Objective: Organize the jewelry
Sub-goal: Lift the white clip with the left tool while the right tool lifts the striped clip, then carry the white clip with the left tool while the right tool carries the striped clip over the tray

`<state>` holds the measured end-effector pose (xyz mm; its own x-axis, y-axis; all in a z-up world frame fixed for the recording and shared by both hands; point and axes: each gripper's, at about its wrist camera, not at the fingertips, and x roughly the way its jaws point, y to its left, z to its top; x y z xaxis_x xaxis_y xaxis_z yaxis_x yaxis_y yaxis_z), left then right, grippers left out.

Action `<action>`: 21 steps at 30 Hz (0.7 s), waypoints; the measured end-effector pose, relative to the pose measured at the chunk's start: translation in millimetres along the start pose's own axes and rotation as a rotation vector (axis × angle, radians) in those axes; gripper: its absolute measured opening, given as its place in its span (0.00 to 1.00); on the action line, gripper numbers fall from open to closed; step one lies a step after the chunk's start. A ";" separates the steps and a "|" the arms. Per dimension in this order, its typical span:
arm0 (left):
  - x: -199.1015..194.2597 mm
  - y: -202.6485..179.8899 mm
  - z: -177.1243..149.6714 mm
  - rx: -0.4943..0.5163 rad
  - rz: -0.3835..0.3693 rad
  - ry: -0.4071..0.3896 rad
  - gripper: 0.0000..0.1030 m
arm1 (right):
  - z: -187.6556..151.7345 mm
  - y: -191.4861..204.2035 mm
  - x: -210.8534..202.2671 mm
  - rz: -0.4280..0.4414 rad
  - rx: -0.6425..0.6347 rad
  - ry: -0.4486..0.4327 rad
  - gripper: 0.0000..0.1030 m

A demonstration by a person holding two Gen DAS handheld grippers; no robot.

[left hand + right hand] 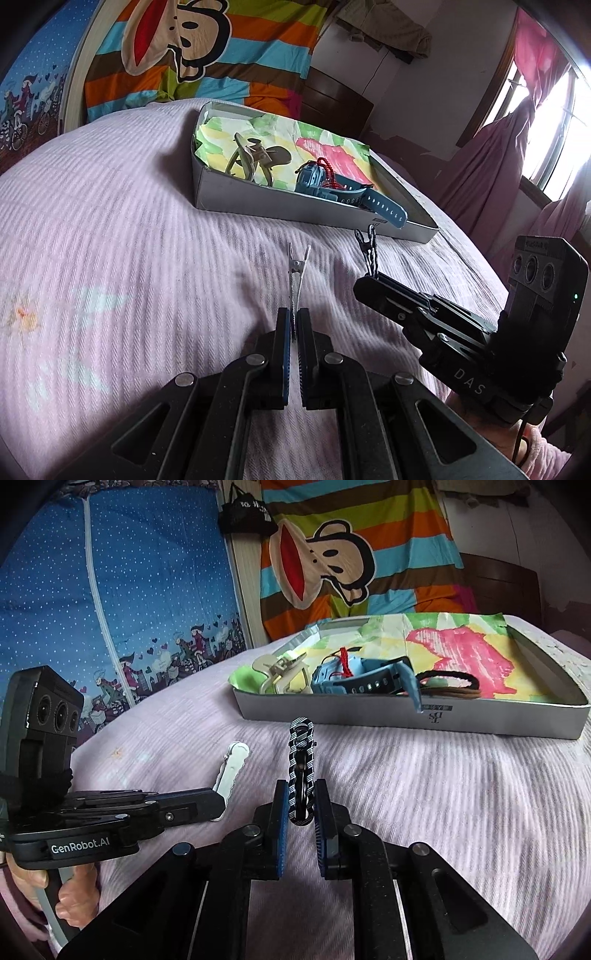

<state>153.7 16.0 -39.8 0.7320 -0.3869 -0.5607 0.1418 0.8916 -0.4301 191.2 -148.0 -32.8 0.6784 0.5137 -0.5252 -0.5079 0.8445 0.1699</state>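
Left gripper [294, 325] clamped shut on white hair clip [298, 275], clip jutting toward 12 o'clock. Right gripper [301, 805] pinches black patterned clip [303, 760] likewise. Both held above the bed [129, 236]; grey tray [406, 716] with blue watch [354, 681] lies beyond, 1 o'clock.

"GenRobot.AI" stands in white letters on the side of the left gripper [221, 805], as the right wrist view shows it. "DAS" stands in pale letters on the body of the right gripper [364, 286], seen from the left wrist. The box [406, 716] bears a small dark logo on its near wall, too small to read. A black bag [247, 515] on the wall carries white characters, blurred beyond reading.
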 end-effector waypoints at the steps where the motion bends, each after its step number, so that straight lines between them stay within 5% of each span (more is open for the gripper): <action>1: 0.6 -2.4 2.2 0.007 -0.001 0.004 0.04 | -0.4 -0.3 -3.7 -0.002 0.004 -0.016 0.11; 10: -4.6 -39.3 56.1 0.080 -0.033 -0.067 0.04 | 12.0 -26.2 -30.1 0.004 0.101 -0.120 0.11; 14: 2.4 -57.4 93.2 0.114 -0.024 -0.102 0.04 | 33.1 -45.2 -40.6 -0.062 0.091 -0.141 0.11; 21: 55.5 -77.5 136.0 0.113 0.003 -0.028 0.04 | 80.7 -99.4 -34.0 -0.165 0.143 -0.067 0.11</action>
<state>274.0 -42.6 58.6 0.7508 -0.3786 -0.5413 0.2128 0.9143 -0.3445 261.5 -237.1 35.5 0.7822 0.3721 -0.4997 -0.3102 0.9282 0.2056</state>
